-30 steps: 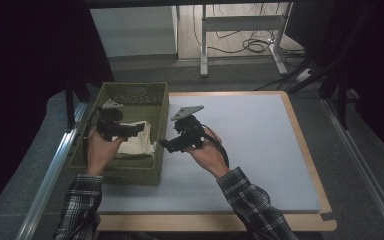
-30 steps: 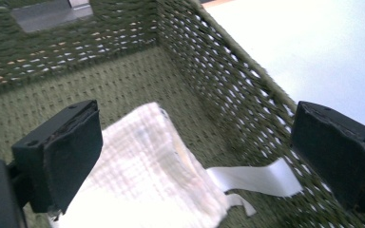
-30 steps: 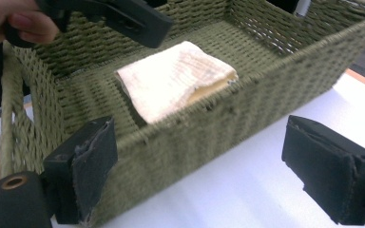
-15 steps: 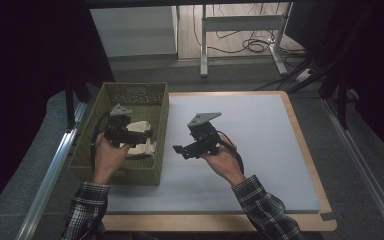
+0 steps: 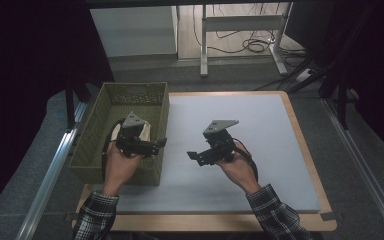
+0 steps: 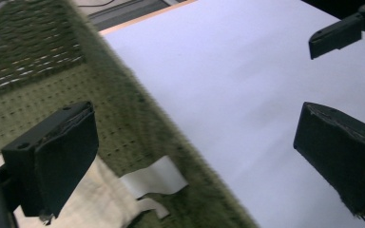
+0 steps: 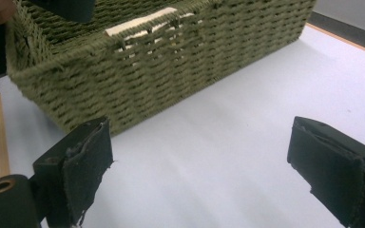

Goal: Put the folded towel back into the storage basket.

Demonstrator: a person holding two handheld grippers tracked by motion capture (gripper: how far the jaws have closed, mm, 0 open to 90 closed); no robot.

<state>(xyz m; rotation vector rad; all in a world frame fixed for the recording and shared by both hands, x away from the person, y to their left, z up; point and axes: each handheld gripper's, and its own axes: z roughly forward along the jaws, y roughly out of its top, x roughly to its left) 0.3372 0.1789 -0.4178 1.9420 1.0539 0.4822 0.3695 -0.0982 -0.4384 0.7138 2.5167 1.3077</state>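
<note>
1. Cream cloth (image 6: 102, 202) lies in the green woven basket (image 5: 91, 152), at its near end, one strap (image 6: 154, 178) trailing toward the basket wall beside the white mat (image 5: 260, 145).
2. Left gripper (image 5: 155, 145) hangs over that wall, jaws spread wide, holding nothing.
3. Right gripper (image 5: 194, 156) hovers over the mat just beside the basket, jaws likewise apart and empty.
4. Likely step: fetching the cloth out. Drop the left gripper back inside the wall and pinch a thick fold, not the thin strap.
5. Lift straight up so the fabric clears the rim without snagging the weave.
6. Keep the right gripper beside the basket, ready to steady it.
</note>
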